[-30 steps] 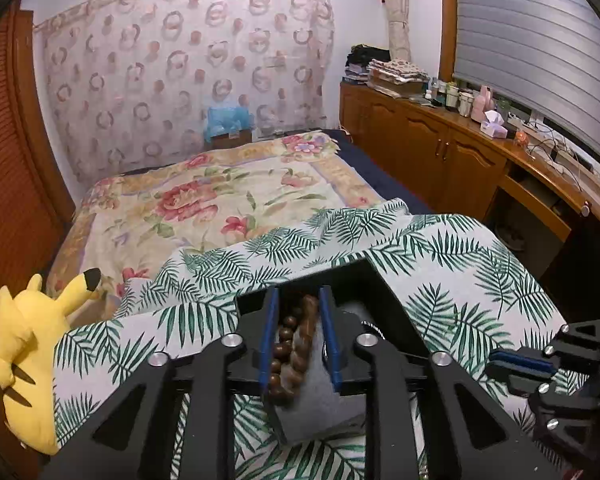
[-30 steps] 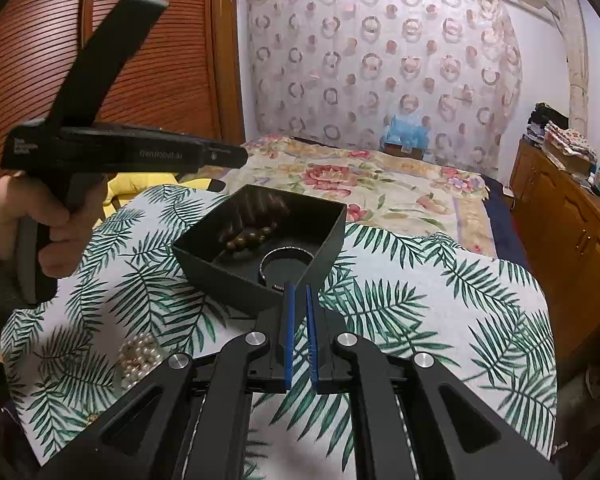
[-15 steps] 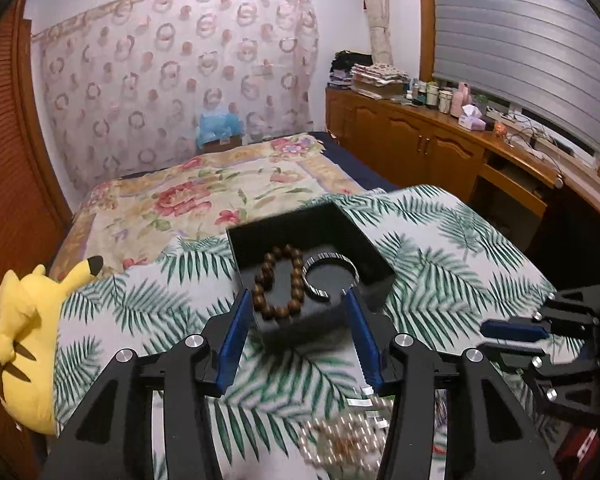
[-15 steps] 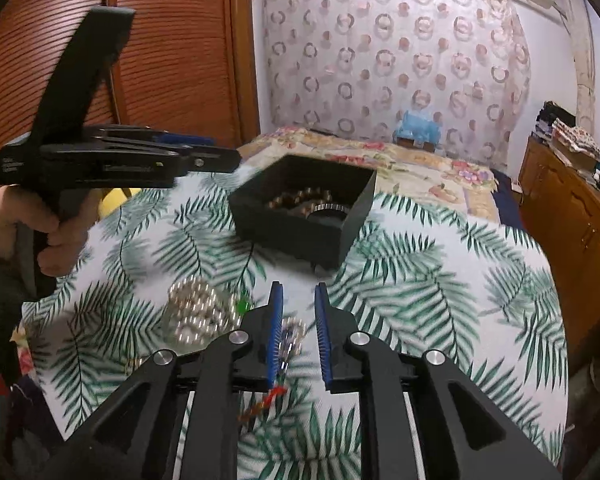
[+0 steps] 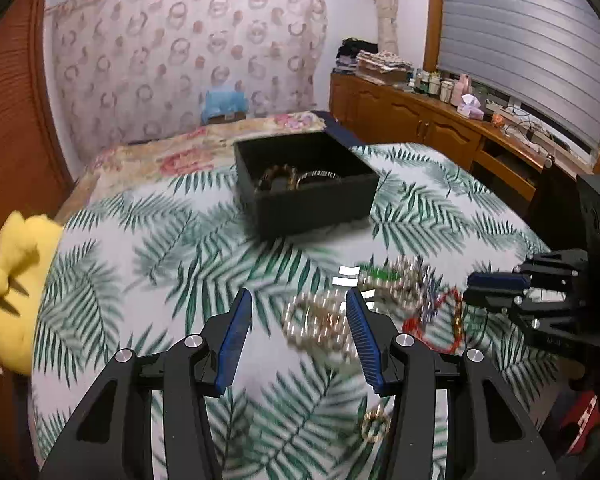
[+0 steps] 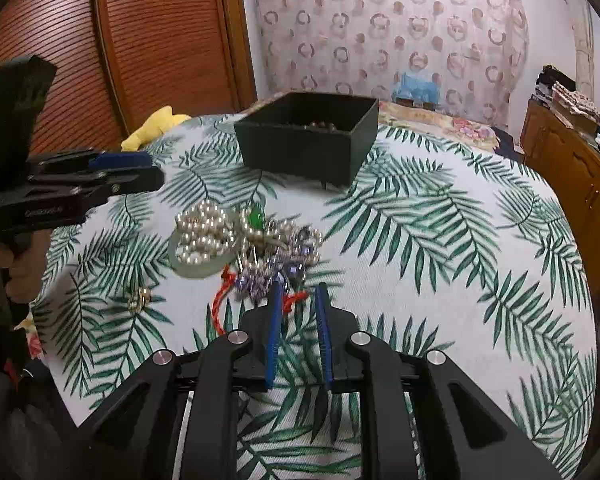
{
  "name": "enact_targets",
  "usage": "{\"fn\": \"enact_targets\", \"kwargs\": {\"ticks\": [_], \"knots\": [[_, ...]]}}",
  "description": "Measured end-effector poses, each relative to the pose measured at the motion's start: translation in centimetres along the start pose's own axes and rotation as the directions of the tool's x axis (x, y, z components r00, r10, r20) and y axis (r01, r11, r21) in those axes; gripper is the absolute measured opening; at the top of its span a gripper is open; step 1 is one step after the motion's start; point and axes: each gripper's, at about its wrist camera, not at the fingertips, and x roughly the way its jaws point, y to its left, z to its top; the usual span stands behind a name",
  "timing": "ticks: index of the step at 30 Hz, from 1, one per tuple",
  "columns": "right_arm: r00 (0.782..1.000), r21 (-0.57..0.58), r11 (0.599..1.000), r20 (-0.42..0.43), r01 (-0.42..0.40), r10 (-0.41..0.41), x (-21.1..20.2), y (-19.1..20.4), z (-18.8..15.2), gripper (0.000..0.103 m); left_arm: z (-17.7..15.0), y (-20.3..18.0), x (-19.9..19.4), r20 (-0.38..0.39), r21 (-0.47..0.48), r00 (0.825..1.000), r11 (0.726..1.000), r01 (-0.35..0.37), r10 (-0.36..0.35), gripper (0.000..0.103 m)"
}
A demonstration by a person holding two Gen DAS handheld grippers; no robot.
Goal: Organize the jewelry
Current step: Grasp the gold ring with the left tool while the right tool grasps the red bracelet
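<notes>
A black open box (image 5: 312,196) stands on the leaf-print cloth, also in the right wrist view (image 6: 308,140); it holds a brown bead bracelet (image 5: 278,176) and a dark bangle (image 5: 320,176). A heap of jewelry lies nearer: pearl strands (image 6: 204,232) on a pale green bangle (image 6: 180,264), purple crystal beads (image 6: 280,264), a red cord (image 6: 220,304), a small gold ring (image 6: 139,298). My left gripper (image 5: 299,304) is open and empty, hovering by the blurred pearls (image 5: 320,324). My right gripper (image 6: 298,294) is open and empty, its tips at the heap's near edge.
A yellow plush toy (image 5: 12,292) lies off the table's left edge. A bed with a floral cover (image 5: 172,156) is behind the table. A wooden sideboard (image 5: 440,128) with clutter runs along the right wall. Wooden wardrobe doors (image 6: 140,40) stand to the left.
Both grippers have drawn back from the box toward the heap. The left, earlier closed around the bead bracelet over the box, is now open; the bracelet lies in the box. The right opened slightly.
</notes>
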Motion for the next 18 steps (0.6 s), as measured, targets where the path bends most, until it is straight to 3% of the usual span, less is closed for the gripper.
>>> {"fn": "enact_targets", "kwargs": {"ticks": [8,16,18], "knots": [[0.999,0.013,1.0,-0.031,-0.027,0.027,0.7,0.9,-0.3,0.025,-2.9,0.0,-1.1,-0.023,-0.022,1.0,1.0,-0.008,0.008,0.047],[0.997,-0.033,0.999,-0.065,0.039,-0.041,1.7,1.7,-0.1,0.024,-4.3,-0.1,-1.1,-0.043,-0.027,0.999,1.0,-0.007,0.006,0.047],[0.997,-0.04,0.998,-0.061,0.046,-0.048,1.5,1.6,-0.3,0.016,-4.5,-0.2,-1.0,-0.052,-0.026,0.999,1.0,0.0,-0.001,0.047]]}}
